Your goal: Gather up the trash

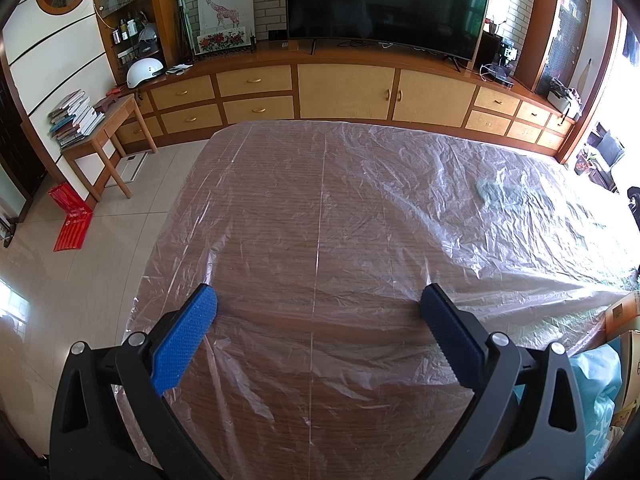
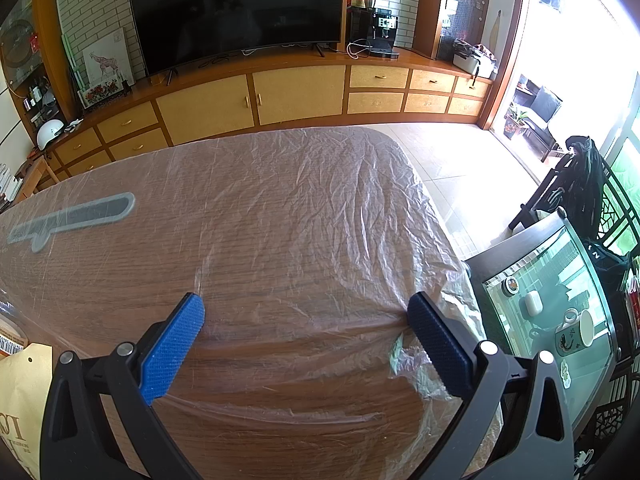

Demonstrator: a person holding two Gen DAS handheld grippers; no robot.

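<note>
Both grippers, left and right, hover over the table, jaws wide, empty; collection unstarted, crumpled scrap remaining far right on it

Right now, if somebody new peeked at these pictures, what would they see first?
Probably the big wooden table, covered all over with crinkly clear plastic sheet, filling the middle of both views. Behind it, a huge dark TV sits on a long wooden cabinet. Up close, the left gripper and right gripper both hang wide open over the table's near edge.
</note>
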